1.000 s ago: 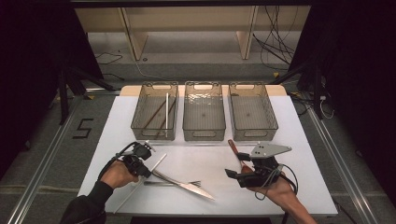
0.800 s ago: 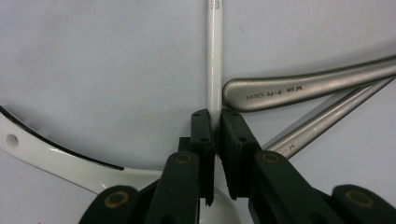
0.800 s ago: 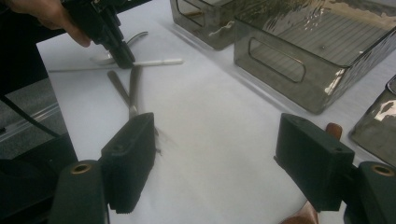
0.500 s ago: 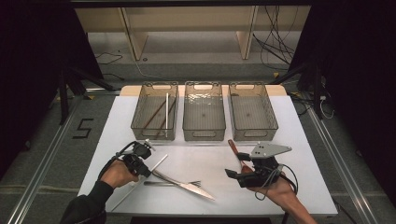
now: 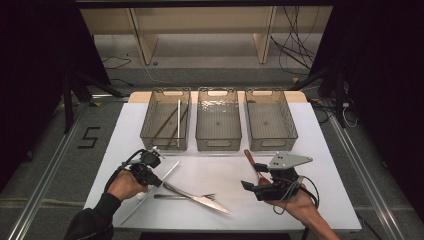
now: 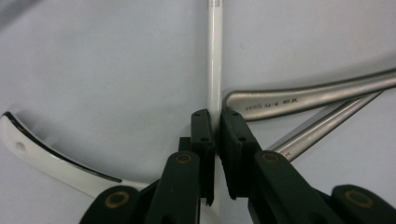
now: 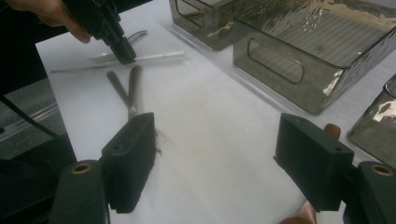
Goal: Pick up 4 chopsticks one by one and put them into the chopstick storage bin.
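A thin white stick lies slantwise on the white table, and my left gripper is shut on it. In the left gripper view the two jaws pinch the stick between their tips. Right beside them lie a metal knife handle and a fork handle, with a white spoon at the left. The knife and fork cross near the table's front. My right gripper stands open and holds nothing, beside a brown-handled utensil.
Three smoky clear bins stand in a row at the back: the left bin holds a white stick and brown sticks, the middle bin and the right bin look bare. The table's front edge lies near both hands.
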Motion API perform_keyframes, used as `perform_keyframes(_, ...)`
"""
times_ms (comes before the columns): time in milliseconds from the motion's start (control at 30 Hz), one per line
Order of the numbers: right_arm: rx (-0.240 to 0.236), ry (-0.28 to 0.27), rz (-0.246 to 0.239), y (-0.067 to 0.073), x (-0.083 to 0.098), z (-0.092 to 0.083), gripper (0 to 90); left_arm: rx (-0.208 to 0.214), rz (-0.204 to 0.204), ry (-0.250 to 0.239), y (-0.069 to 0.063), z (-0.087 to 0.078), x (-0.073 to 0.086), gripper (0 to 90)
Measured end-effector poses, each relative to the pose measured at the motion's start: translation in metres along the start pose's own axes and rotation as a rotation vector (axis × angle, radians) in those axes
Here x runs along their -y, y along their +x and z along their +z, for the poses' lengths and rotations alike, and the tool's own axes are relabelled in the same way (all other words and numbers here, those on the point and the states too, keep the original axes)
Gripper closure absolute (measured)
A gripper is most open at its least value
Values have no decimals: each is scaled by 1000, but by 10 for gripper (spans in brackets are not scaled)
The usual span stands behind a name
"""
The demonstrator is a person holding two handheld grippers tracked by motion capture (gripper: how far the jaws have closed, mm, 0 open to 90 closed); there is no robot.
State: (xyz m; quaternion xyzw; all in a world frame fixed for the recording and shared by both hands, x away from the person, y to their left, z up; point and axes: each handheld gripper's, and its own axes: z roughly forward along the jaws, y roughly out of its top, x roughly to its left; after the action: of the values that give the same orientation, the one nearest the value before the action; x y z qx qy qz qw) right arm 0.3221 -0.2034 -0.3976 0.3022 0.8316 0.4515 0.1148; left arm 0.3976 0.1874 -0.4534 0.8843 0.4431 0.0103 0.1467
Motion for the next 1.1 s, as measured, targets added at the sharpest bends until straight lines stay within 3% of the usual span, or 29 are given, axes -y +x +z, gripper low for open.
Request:
perform_keyframes(200, 1, -2, -3, 0, 0, 0, 296, 32, -3, -69, 0, -11, -3, 837)
perform_keyframes(367, 2, -1, -5, -1, 0, 0, 296, 83, -9, -136, 0, -22, -8, 836)
perform_keyframes(500, -1, 0, 2, 0, 0, 0, 296, 131, -47, -211, 3, -33, -13, 835)
perform_keyframes(800, -1, -7, 3, 0, 0, -1, 296, 154, -42, -327, 1, -56, -31, 835)
perform_keyframes(1100, 1, -15, 9, -1, 0, -1, 296, 175, -63, -446, 10, -82, -54, 835)
